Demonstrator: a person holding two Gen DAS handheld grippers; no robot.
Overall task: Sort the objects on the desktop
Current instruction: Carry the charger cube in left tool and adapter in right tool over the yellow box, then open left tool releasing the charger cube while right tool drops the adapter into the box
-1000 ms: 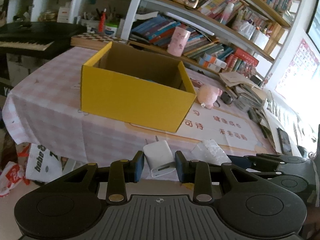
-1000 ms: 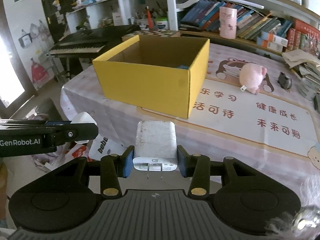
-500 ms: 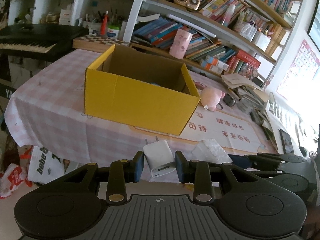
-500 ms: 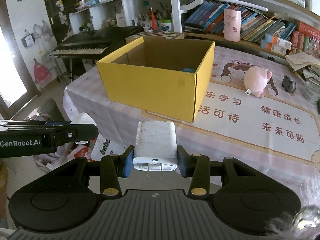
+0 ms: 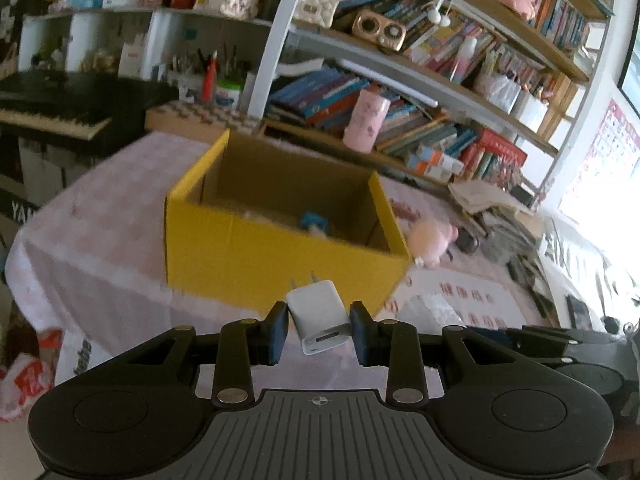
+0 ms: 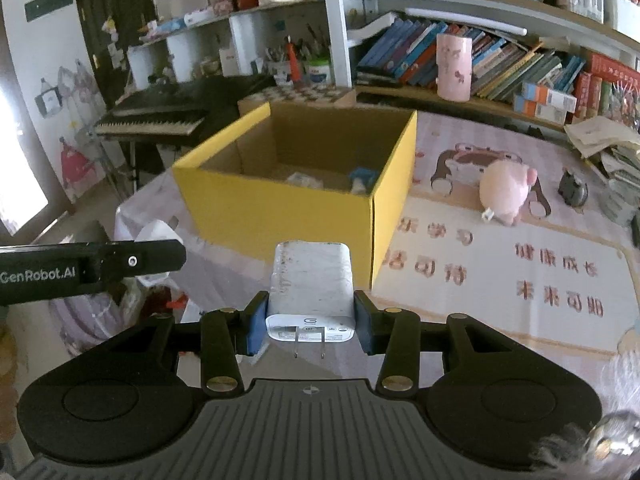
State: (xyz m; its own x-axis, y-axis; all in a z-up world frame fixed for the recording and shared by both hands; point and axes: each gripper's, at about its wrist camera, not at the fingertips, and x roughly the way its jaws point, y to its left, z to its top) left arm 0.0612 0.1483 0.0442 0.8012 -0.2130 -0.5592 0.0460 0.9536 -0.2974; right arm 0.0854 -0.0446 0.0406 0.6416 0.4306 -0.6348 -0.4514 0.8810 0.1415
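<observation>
My left gripper (image 5: 319, 330) is shut on a small white plug adapter (image 5: 318, 316), its prongs pointing away toward the yellow cardboard box (image 5: 256, 256). A larger white charger block (image 6: 310, 292) sits clamped in my right gripper (image 6: 310, 322), prongs toward the camera. The open box (image 6: 280, 216) stands on the table just beyond both grippers; a blue item (image 6: 362, 178) and a pale item (image 6: 304, 180) lie inside. From the right wrist view, the left gripper (image 6: 154, 246) shows at the left edge with its adapter.
A pink plush pig (image 6: 506, 190) and a small dark figure (image 6: 572, 188) lie on the printed mat (image 6: 500, 256) right of the box. Stacked papers (image 5: 492, 200), a bookshelf (image 5: 400, 92) and a keyboard (image 6: 152, 122) ring the table. Bags (image 5: 24, 376) sit on the floor.
Both grippers, each still holding its white plug, have come closer to the yellow box and a little higher; more of the box's inside now shows.
</observation>
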